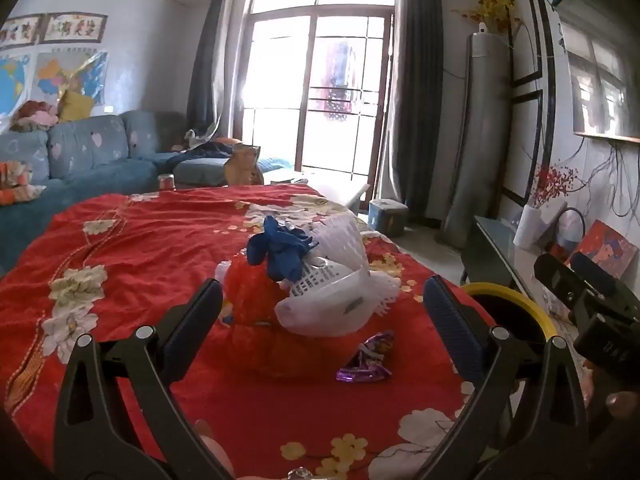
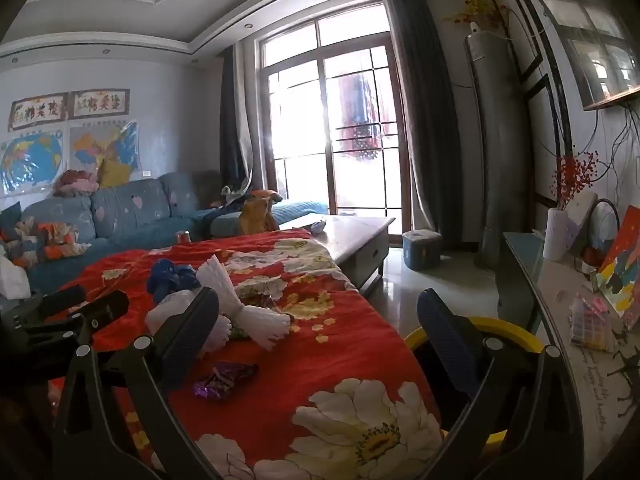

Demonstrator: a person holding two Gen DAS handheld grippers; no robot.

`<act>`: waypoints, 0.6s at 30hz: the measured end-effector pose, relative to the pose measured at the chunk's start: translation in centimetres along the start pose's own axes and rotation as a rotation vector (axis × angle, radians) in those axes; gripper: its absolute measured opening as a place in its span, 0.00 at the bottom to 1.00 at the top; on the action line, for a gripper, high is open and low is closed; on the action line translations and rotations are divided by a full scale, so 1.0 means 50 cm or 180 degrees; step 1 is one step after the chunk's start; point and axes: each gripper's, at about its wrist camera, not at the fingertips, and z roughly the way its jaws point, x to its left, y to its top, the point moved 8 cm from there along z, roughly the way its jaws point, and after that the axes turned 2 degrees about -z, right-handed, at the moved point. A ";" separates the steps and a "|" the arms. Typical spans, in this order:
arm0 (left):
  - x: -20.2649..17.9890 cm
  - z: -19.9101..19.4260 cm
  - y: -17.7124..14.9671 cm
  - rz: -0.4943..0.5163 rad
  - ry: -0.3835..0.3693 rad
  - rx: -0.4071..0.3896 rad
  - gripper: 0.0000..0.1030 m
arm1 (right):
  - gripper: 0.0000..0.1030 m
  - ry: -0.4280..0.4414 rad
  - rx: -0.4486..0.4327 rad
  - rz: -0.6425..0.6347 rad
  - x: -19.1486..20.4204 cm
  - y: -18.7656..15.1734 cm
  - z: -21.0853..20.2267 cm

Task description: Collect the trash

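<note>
So, both grippers empty rn. My left gripper point(image 1: 322, 304) has its jaws spread wide w/ the trash pile framed between them but not touched; my right gripper point(image 2: 318, 320) is spread just as wide, nothing in it.

Landmark = the white foam net point(image 1: 344, 264) in the middle of the red floral cloth point(image 1: 140, 240) over the table. Blue gloves point(image 1: 280, 248) lie on the net's far-left side, touching it. Red mesh bag point(image 1: 248, 292) sits against the net's left, nearer me. Purple wrapper point(image 1: 366, 364) lies on the cloth just in front of the net, apart from it. Yellow-rimmed bin point(image 1: 516, 300) stands off the table edge to the net's right, prob. placed there so each piece is a short carry over.

I judge nothing's collected yet; jaws held wide to fit the bulky net or whatever I pick first.

Left view shows the pile head-on, incl. the red mesh bag, plus the right gripper's body at its right edge. Right view sees the pile from the side, its own left finger point(image 2: 192, 328) covering part of the net point(image 2: 224, 284), and shows the bin rim point(image 2: 504, 326) btwn its jaws; can't see inside the bin in either.
</note>
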 end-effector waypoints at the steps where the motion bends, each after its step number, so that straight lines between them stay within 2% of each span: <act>1: 0.000 0.000 0.000 0.0000 0.0009 0.0011 0.90 | 0.94 -0.0001 -0.0004 -0.0002 0.000 0.000 -0.001; 18: -0.001 0.000 0.000 0.0003 -0.0005 -0.0007 0.90 | 0.94 -0.0002 0.0025 -0.0045 0.006 -0.003 0.003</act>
